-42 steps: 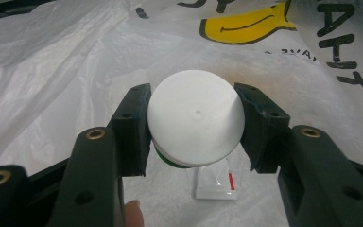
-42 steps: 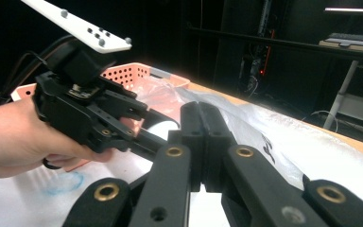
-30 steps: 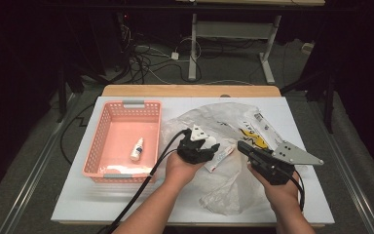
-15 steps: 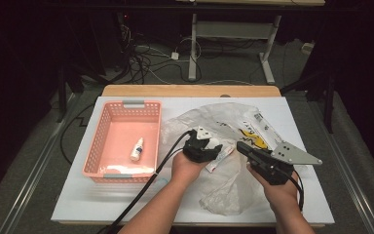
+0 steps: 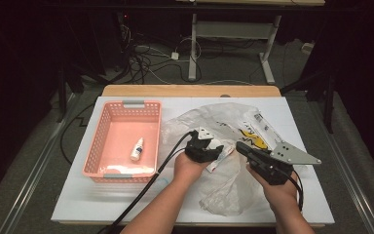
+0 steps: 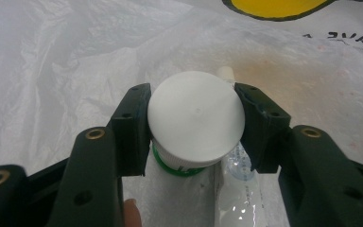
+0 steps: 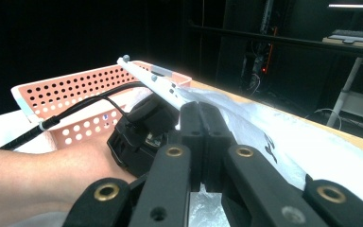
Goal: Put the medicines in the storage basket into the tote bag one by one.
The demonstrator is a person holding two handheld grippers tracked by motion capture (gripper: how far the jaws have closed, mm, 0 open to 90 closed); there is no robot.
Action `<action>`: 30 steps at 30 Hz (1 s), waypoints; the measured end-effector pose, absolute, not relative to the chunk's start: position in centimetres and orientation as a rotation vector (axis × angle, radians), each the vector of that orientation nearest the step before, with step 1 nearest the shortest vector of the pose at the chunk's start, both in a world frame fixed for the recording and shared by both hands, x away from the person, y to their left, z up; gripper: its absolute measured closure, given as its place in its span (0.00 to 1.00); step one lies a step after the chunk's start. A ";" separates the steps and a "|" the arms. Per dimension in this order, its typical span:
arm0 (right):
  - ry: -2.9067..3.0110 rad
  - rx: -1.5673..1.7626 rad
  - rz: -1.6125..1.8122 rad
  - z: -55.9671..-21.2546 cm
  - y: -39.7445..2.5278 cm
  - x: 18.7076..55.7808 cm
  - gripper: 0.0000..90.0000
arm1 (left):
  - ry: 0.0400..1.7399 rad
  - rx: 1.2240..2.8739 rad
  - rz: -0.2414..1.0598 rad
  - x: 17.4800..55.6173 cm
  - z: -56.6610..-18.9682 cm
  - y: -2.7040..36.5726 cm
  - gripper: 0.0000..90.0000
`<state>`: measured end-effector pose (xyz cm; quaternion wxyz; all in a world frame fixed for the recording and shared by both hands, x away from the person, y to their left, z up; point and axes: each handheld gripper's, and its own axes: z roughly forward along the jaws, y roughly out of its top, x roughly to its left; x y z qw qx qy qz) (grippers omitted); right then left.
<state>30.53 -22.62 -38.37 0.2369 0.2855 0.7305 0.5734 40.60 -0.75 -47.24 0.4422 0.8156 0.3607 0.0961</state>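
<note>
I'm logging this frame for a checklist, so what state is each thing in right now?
Left gripper: shut on the white-capped bottle.
White-capped bottle: cap on, clamped at the cap between the jaws.
Right gripper: jaws together, pinching the plastic bag.
Plastic bag: crumpled, spread on the table.
Pink basket: upright, open-topped.
Small dropper bottle: lying in the basket.

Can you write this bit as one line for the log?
left gripper: shut on white-capped bottle | right gripper: shut | plastic bag: underneath | pink basket: dropper bottle inside
</note>
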 end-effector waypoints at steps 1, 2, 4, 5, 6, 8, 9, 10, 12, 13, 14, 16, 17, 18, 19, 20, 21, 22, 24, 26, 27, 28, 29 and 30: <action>2.003 0.782 1.573 -38.4 -22.6 30.5 1.00 | 0.894 2.023 0.237 40.7 -47.3 -0.8 0.54; 2.002 0.781 1.572 -38.4 -22.6 30.6 1.00 | 0.894 2.023 0.235 40.7 -47.3 -0.8 0.54; 2.001 0.782 1.573 -38.4 -22.7 30.5 1.00 | 0.892 2.021 0.237 40.7 -47.3 -0.8 0.53; 2.002 0.786 1.572 -38.4 -22.7 30.5 1.00 | 0.895 2.019 0.241 40.7 -47.2 -0.8 0.49; 2.001 0.786 1.572 -38.4 -22.7 30.5 1.00 | 0.898 2.021 0.247 40.6 -47.1 -0.7 0.46; 2.001 0.790 1.570 -38.4 -22.7 30.5 1.00 | 0.902 2.014 0.245 40.5 -46.9 -0.6 0.42; 2.002 0.791 1.570 -38.4 -22.7 30.5 1.00 | 0.904 2.012 0.253 40.4 -46.7 -0.5 0.40; 2.002 0.786 1.570 -38.4 -22.7 30.5 1.00 | 0.906 2.006 0.251 40.3 -46.5 -0.3 0.39; 2.001 0.786 1.570 -38.4 -22.7 30.4 1.00 | 0.902 2.004 0.239 40.0 -46.2 0.1 0.38; 2.002 0.789 1.570 -38.3 -22.7 30.4 1.00 | 0.898 2.002 0.239 39.7 -46.1 0.3 0.37; 2.001 0.788 1.570 -38.3 -22.7 30.4 1.00 | 0.893 2.000 0.229 39.4 -45.9 0.5 0.36; 2.000 0.785 1.570 -38.3 -22.7 30.5 1.00 | 0.888 2.000 0.216 38.9 -45.8 0.8 0.35; 2.000 0.787 1.569 -38.3 -22.7 30.5 1.00 | 0.883 2.005 0.202 38.5 -45.6 1.1 0.34; 2.001 0.787 1.568 -38.3 -22.7 30.4 1.00 | 0.878 2.008 0.196 38.3 -45.6 1.2 0.32; 2.002 0.788 1.568 -38.3 -22.7 30.4 1.00 | 0.872 2.007 0.188 38.0 -45.5 1.3 0.32; 2.001 0.785 1.568 -38.3 -22.7 30.4 1.00 | 0.867 2.007 0.185 37.6 -45.4 1.4 0.32; 2.000 0.783 1.568 -38.3 -22.7 30.4 1.00 | 0.859 2.014 0.179 37.3 -45.3 1.6 0.31; 2.000 0.783 1.569 -38.3 -22.7 30.4 1.00 | 0.852 2.016 0.168 37.0 -45.2 1.8 0.30; 2.001 0.787 1.567 -38.3 -22.7 30.3 1.00 | 0.839 2.020 0.160 36.5 -44.9 2.2 0.27; 2.002 0.787 1.566 -38.3 -22.7 30.3 1.00 | 0.828 2.016 0.143 35.8 -44.6 2.6 0.26; 2.003 0.784 1.564 -38.2 -22.7 30.3 1.00 | 0.825 2.015 0.140 35.5 -44.5 2.8 0.24; 2.003 0.784 1.564 -38.3 -22.7 30.3 1.00 | 0.825 2.017 0.136 35.2 -44.3 3.0 0.22; 2.004 0.787 1.566 -38.3 -22.7 30.3 1.00 | 0.819 2.020 0.136 34.9 -44.2 3.3 0.19; 2.004 0.787 1.566 -38.3 -22.6 30.3 1.00 | 0.816 2.025 0.136 34.6 -44.0 3.5 0.16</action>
